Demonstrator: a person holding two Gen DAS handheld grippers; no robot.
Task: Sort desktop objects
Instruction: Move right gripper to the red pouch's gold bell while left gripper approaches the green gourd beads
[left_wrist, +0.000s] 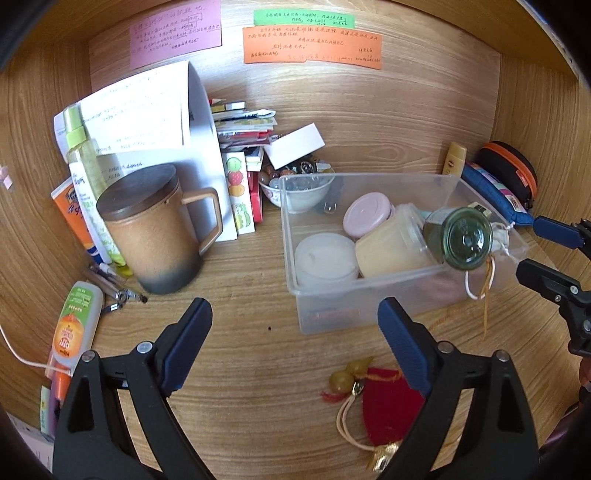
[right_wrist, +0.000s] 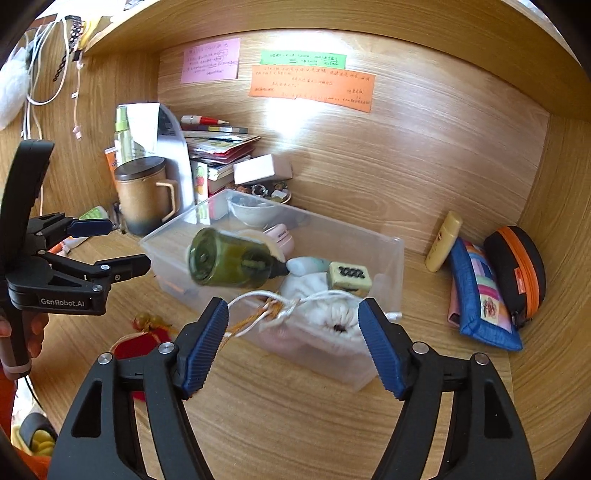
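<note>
My left gripper (left_wrist: 295, 343) stands wide, nothing between its blue pads (left_wrist: 186, 343); bare wooden desktop (left_wrist: 251, 288) lies below the gap. My right gripper (right_wrist: 293, 347) is also spread, holding nothing, with the white drawstring pouch (right_wrist: 325, 314) just past its tips. The clear plastic bin (left_wrist: 325, 317) sits centre-right in the left wrist view. A green glass bottle (right_wrist: 229, 258) lies tilted on its side over the bin's contents, beside a yellow jar (left_wrist: 391, 243), a pink-lidded jar (left_wrist: 367, 214) and a white round container (left_wrist: 325, 258). At left centre stands a brown lidded mug (left_wrist: 155, 229). A red pouch with gourd charm (left_wrist: 388, 410) lies on the desk, lower centre.
</note>
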